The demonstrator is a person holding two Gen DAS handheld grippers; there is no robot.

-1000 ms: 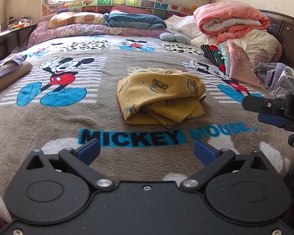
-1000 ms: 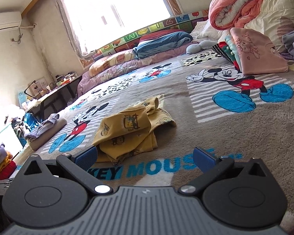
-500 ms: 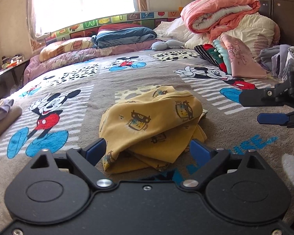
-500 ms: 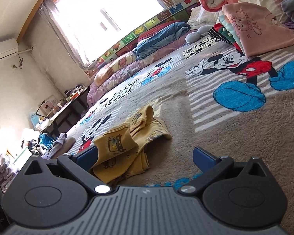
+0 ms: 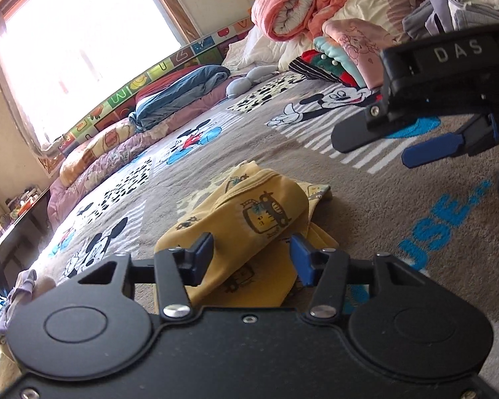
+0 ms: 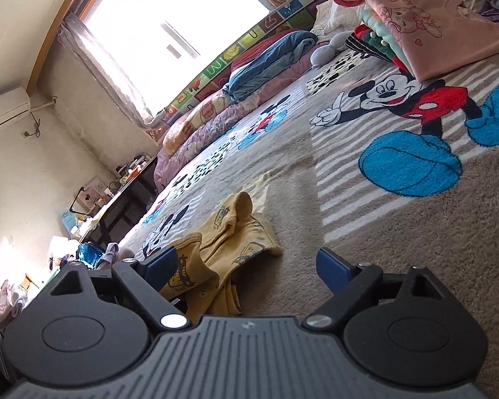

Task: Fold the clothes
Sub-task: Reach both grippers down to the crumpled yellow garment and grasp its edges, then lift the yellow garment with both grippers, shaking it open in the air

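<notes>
A crumpled yellow garment (image 5: 249,216) with cartoon prints lies in the middle of the Mickey Mouse blanket (image 5: 399,199). My left gripper (image 5: 252,256) is low at its near edge, jaws half narrowed, and a raised fold of the cloth sits between the blue pads without being pinched. In the right wrist view the same garment (image 6: 223,242) lies ahead and to the left. My right gripper (image 6: 246,266) is wide open, its left pad (image 6: 159,264) at the garment's edge and bare blanket under the rest. The right gripper (image 5: 392,146) also shows hovering at the garment's right.
A stack of folded clothes with a pink top (image 6: 432,33) sits at the right. A rolled orange quilt (image 5: 316,3) and grey clothes (image 5: 449,10) lie behind it. Pillows and a blue blanket (image 5: 179,89) line the head. A dark desk (image 6: 123,186) stands beside the bed at left.
Both grippers came forward and down to the yellow garment, tilting as they went. The left jaws narrowed around a fold. The right jaws stayed wide.
</notes>
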